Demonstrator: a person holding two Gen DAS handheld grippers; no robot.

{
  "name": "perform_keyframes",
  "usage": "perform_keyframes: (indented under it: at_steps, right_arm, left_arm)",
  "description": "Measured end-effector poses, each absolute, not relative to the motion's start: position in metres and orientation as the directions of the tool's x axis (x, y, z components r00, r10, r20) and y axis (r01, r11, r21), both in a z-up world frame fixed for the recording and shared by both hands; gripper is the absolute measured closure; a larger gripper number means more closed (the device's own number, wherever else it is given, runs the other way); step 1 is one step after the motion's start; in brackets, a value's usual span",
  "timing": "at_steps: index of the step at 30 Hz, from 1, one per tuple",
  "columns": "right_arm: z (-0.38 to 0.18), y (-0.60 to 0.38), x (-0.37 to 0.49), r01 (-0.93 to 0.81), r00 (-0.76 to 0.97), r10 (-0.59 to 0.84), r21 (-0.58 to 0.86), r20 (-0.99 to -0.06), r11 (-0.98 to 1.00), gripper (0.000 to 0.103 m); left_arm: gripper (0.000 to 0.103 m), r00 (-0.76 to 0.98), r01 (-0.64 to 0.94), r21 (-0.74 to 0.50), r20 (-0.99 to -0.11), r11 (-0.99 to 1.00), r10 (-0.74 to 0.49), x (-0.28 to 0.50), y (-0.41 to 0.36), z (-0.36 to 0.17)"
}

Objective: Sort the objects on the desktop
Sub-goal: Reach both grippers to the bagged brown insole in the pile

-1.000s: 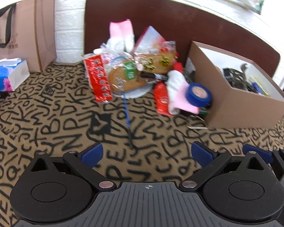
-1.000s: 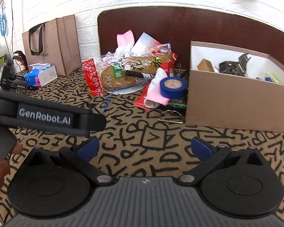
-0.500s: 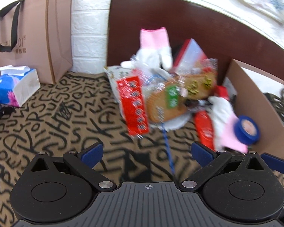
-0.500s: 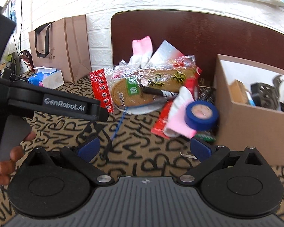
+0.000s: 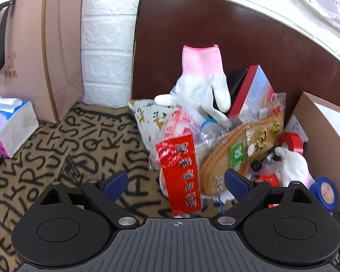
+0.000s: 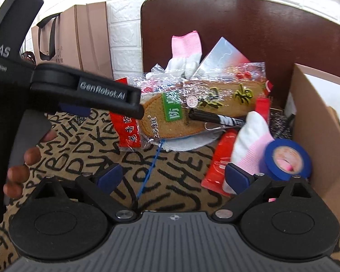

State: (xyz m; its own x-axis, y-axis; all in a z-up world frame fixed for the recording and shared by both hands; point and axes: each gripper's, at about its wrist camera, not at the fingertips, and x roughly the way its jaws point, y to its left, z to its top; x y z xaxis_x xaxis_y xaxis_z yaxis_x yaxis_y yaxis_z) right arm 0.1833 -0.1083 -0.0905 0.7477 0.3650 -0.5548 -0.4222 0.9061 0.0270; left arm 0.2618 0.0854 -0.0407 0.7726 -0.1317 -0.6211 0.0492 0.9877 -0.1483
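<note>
A pile of objects lies against a brown board. It holds a red packet [image 5: 181, 172], bagged brown insoles [image 5: 240, 151], a pink-cuffed white glove [image 5: 201, 86], a black marker [image 6: 215, 117], a second glove [image 6: 251, 140], a blue tape roll [image 6: 287, 158] and a red tape roll [image 5: 292, 140]. My left gripper [image 5: 175, 181] is open, with the red packet between its fingers. It also shows in the right wrist view [image 6: 88, 95]. My right gripper [image 6: 172, 176] is open and empty, just short of the pile.
An open cardboard box [image 6: 315, 122] with several items stands right of the pile. A paper bag [image 5: 34, 49] and a tissue pack [image 5: 9, 124] stand at the left. A blue cable tie [image 6: 149, 170] lies on the letter-patterned cloth [image 5: 56, 149].
Both grippers have moved forward and left towards the pile. The left one now straddles the red packet. Both jaws stay open.
</note>
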Motion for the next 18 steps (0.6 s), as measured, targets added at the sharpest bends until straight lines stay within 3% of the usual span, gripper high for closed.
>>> perform_keyframes:
  at_steps: [3, 5, 6, 18]
  right_arm:
    - [-0.093, -0.102, 0.190, -0.428, 0.745, 0.369, 0.027, -0.556, 0.904, 0.006]
    - [-0.095, -0.098, 0.194, -0.428, 0.743, 0.371, 0.031, -0.557, 0.903, 0.006]
    - [-0.095, -0.097, 0.196, -0.428, 0.742, 0.372, 0.031, -0.558, 0.903, 0.006]
    - [-0.100, -0.085, 0.206, -0.434, 0.737, 0.381, 0.042, -0.558, 0.900, 0.006]
  left_arm:
    - [0.017, 0.766, 0.078, -0.139, -0.626, 0.987, -0.148, 0.270, 0.084, -0.041]
    - [0.043, 0.744, 0.105, -0.139, -0.646, 0.985, -0.170, 0.275, 0.081, -0.044]
    - [0.046, 0.730, 0.111, -0.148, -0.659, 0.983, -0.182, 0.276, 0.080, -0.045]
    - [0.042, 0.728, 0.256, -0.192, -0.607, 0.947, -0.320, 0.250, 0.065, -0.030]
